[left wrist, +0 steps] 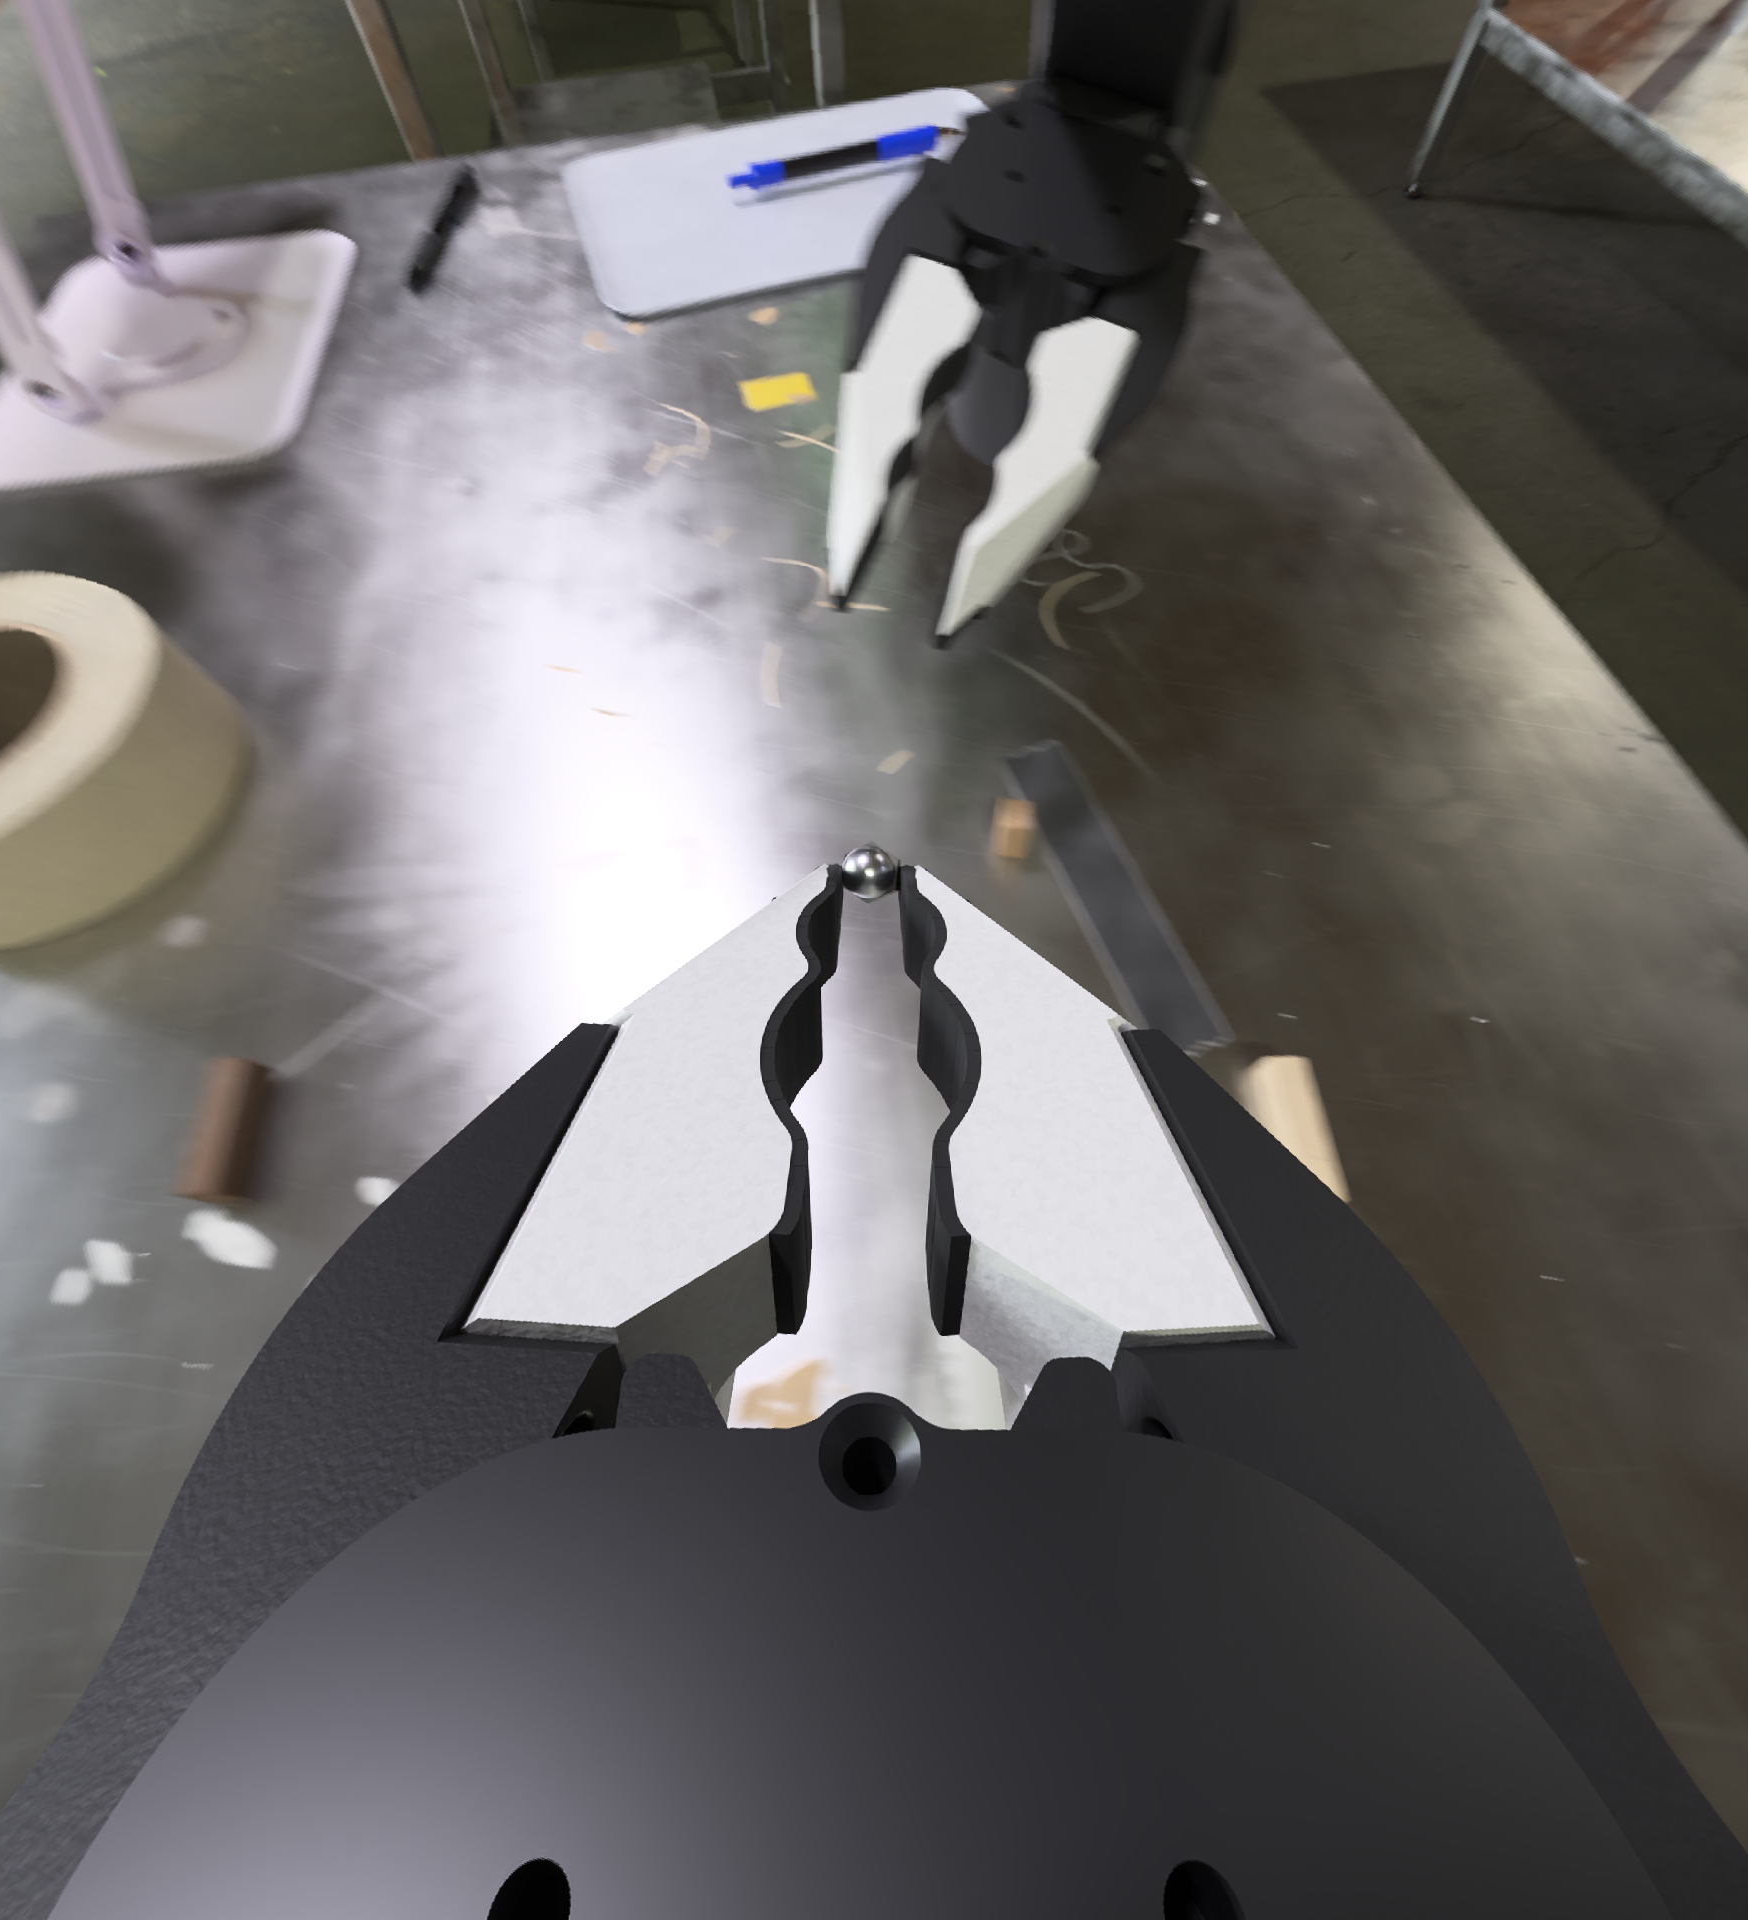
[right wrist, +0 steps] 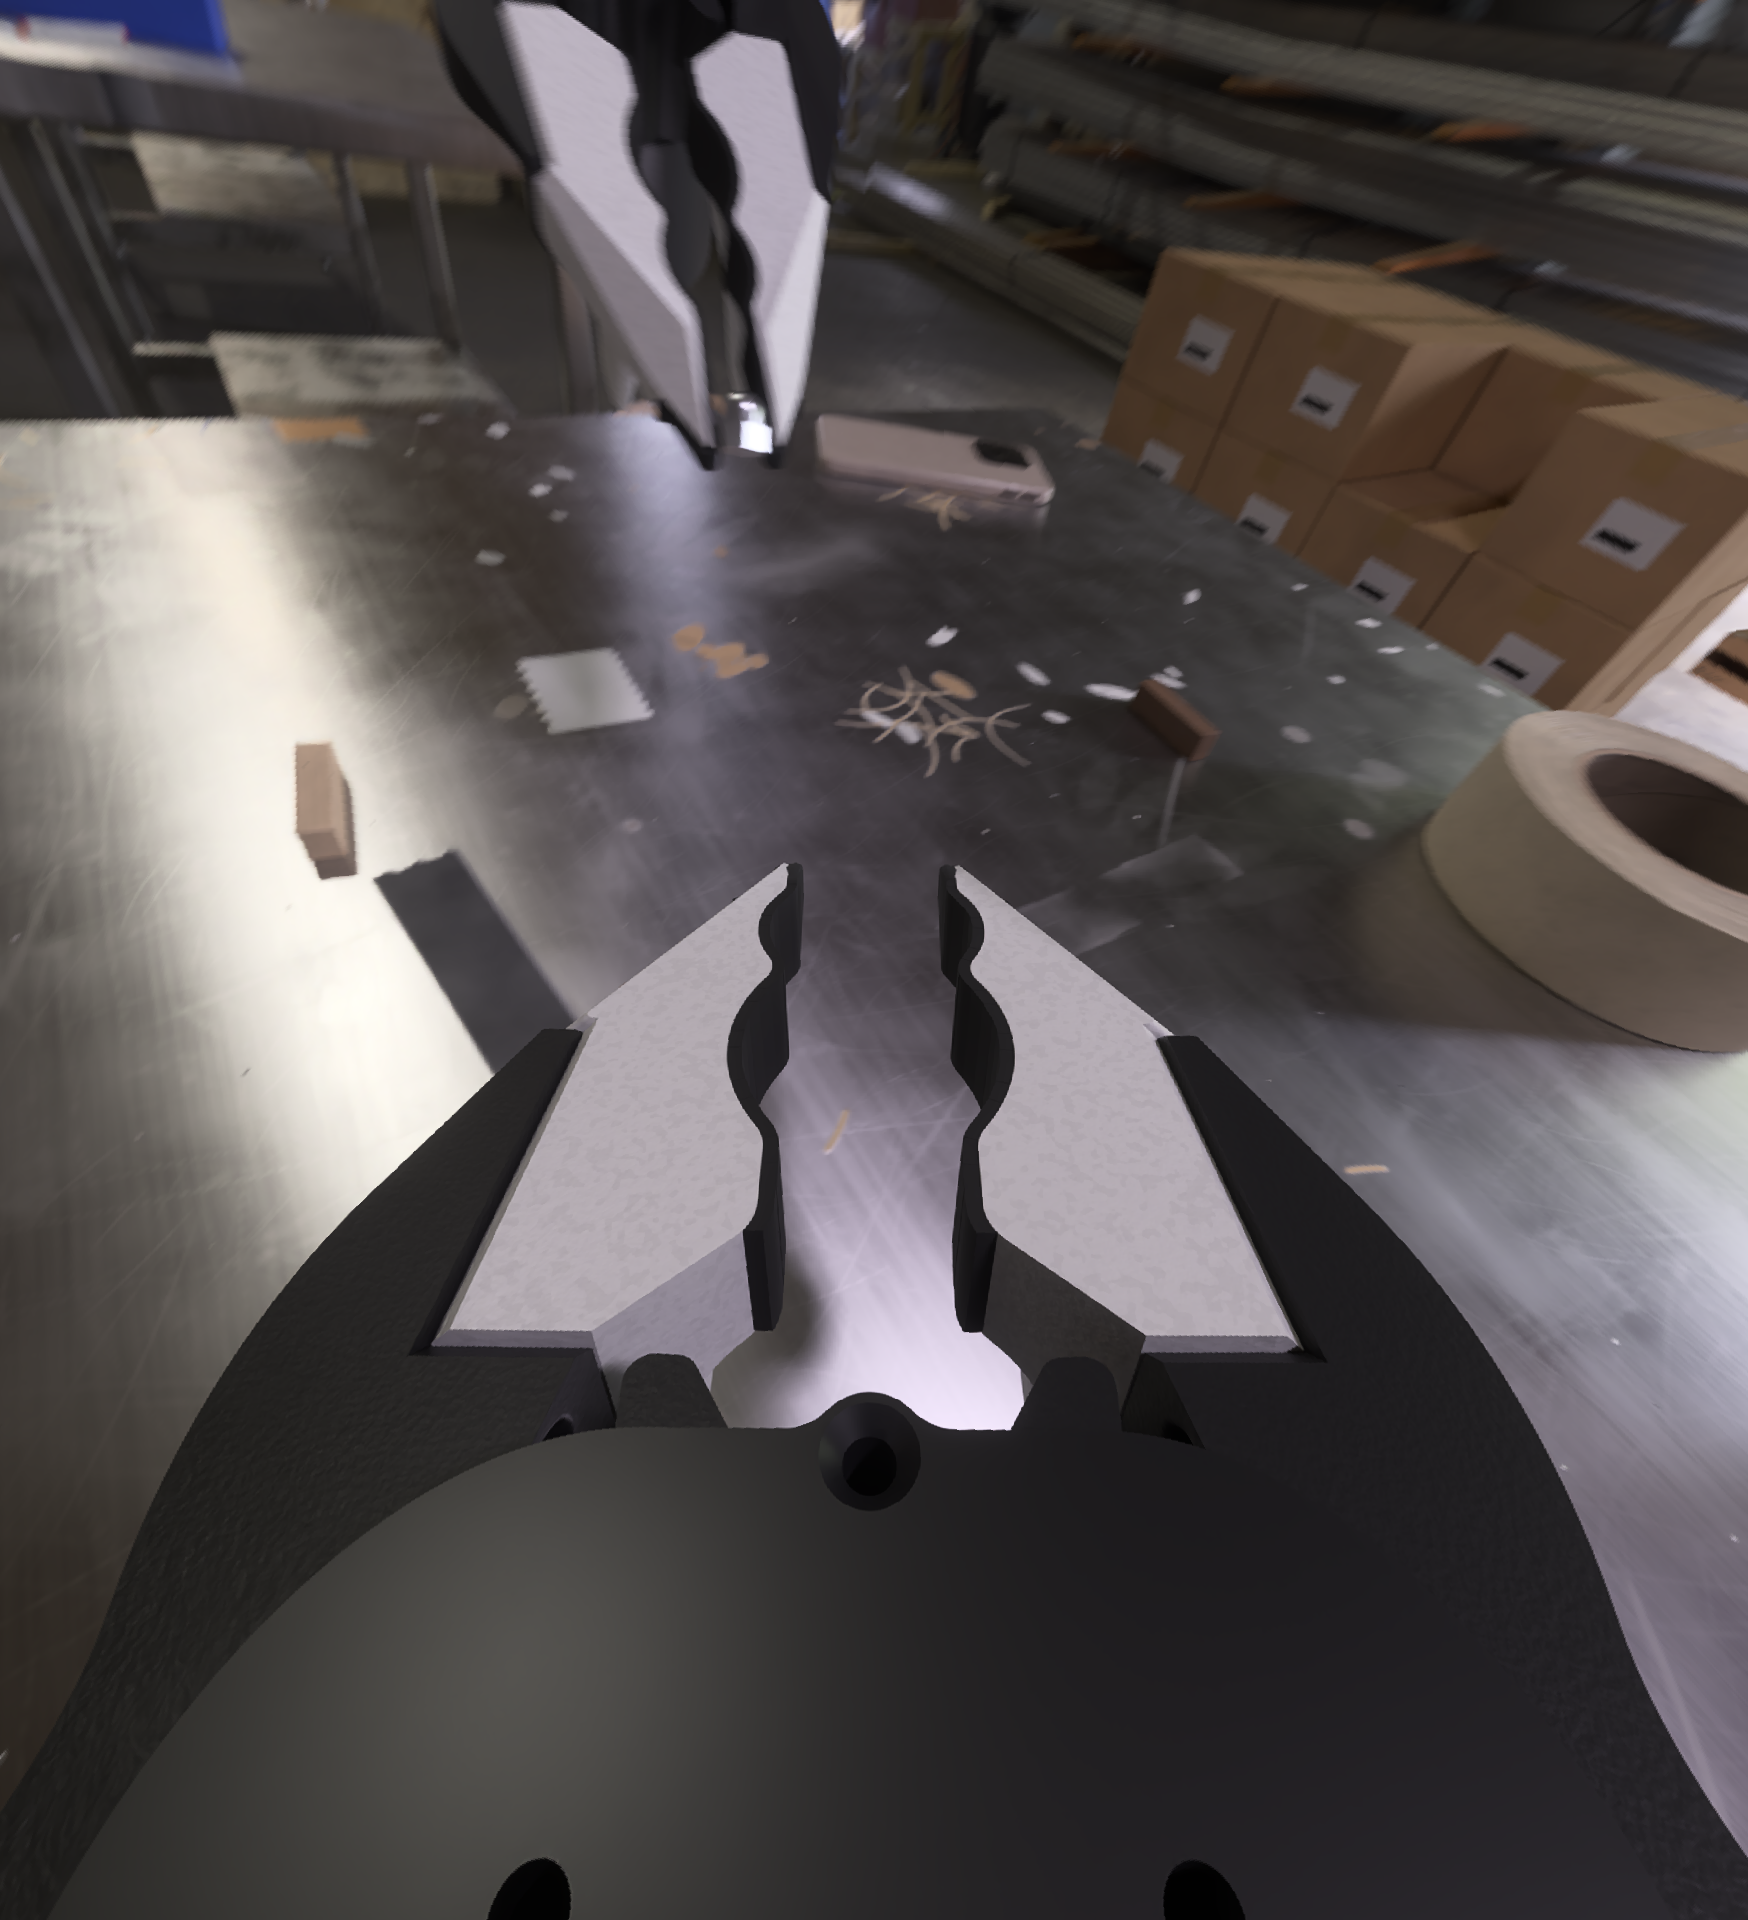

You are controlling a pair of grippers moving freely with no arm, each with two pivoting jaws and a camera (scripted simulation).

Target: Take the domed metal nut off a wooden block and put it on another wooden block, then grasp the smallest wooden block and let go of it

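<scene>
My left gripper (left wrist: 870, 878) is shut on the domed metal nut (left wrist: 870, 869) at its fingertips, above the metal table. In the right wrist view it hangs at the top, with the nut (right wrist: 747, 428) between its tips. A small light wooden block (left wrist: 1013, 828) lies just right of the nut; it also shows in the right wrist view (right wrist: 324, 810). A dark wooden block (left wrist: 226, 1127) lies at the left, and shows in the right wrist view (right wrist: 1176, 717). A pale block (left wrist: 1291, 1117) is partly hidden behind my left gripper. My right gripper (right wrist: 870, 883) is open and empty; it shows far off in the left wrist view (left wrist: 891, 618).
A tape roll (left wrist: 39, 748) stands at the left, also in the right wrist view (right wrist: 1659, 883). A dark metal strip (left wrist: 1109, 894) lies beside the small block. A white tray (left wrist: 163, 353), a black pen (left wrist: 444, 229) and a white board with a blue pen (left wrist: 776, 197) lie far back. A phone (right wrist: 932, 462) lies near the far edge; cardboard boxes (right wrist: 1421, 468) stand beyond the table.
</scene>
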